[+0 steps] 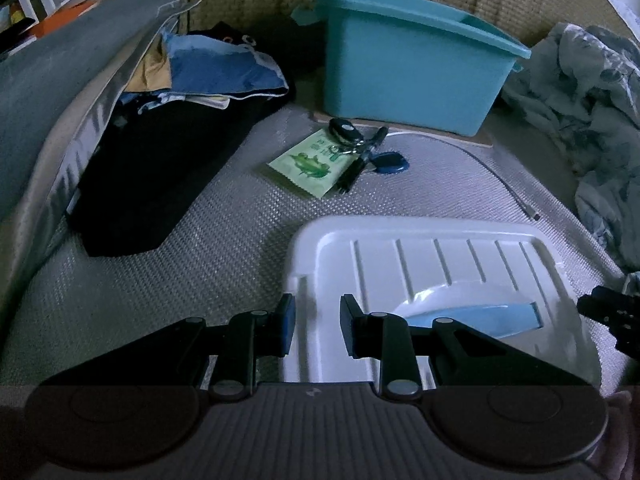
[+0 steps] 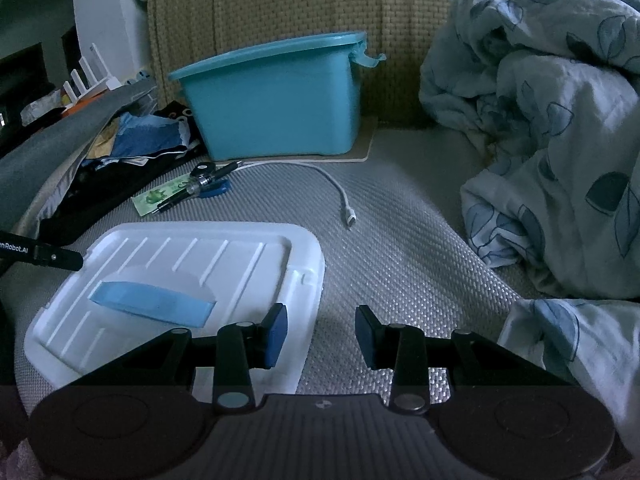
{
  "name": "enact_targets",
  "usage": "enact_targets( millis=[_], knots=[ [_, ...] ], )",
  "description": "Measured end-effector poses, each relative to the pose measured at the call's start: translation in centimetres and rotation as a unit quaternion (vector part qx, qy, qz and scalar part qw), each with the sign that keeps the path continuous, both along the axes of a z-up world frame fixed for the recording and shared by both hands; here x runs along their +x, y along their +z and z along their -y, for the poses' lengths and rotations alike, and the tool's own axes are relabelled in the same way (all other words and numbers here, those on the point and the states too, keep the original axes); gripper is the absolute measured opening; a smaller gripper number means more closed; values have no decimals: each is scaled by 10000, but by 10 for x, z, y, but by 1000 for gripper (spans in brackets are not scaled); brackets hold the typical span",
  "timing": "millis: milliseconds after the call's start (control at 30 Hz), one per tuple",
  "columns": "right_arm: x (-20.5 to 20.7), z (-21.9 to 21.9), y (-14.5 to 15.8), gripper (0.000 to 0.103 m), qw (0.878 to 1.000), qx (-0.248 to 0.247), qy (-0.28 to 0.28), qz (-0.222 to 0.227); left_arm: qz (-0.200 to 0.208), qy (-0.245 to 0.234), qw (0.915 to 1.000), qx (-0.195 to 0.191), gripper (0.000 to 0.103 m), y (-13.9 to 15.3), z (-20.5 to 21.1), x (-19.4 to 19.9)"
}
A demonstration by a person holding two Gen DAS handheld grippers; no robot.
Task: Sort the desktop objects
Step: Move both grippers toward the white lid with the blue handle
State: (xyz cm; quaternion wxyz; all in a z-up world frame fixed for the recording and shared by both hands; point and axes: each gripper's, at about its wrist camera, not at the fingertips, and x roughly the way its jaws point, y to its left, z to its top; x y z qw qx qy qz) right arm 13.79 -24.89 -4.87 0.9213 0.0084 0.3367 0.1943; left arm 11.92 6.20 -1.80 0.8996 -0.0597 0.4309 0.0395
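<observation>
Blue-padded left tongs (image 1: 316, 328) straddle white lid (image 1: 420, 256) edge; right tongs (image 2: 320, 336) part-open, empty.

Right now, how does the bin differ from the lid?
The bin is teal and deep; the lid is white, flat and ribbed, with a pale blue handle. The bin stands at the back on a thin board; the lid lies in front, directly on the mat. Both look like plastic.

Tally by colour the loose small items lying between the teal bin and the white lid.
Black: 2, key fob and pen
Blue: 1, tag
Green: 1, packet
White: 1, cable
Total: 5
</observation>
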Motion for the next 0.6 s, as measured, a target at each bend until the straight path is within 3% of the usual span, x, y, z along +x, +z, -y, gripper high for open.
enact_targets(
  millis=[233,600],
  knots=[
    [-5,4,4,42,9997,182,82,114,-66,84,9999,-81,28,-2,-7,-1],
    [0,5,-1,42,9984,442,261,-226,-181,54,9998,-96,31,-7,-10,-1]
  ],
)
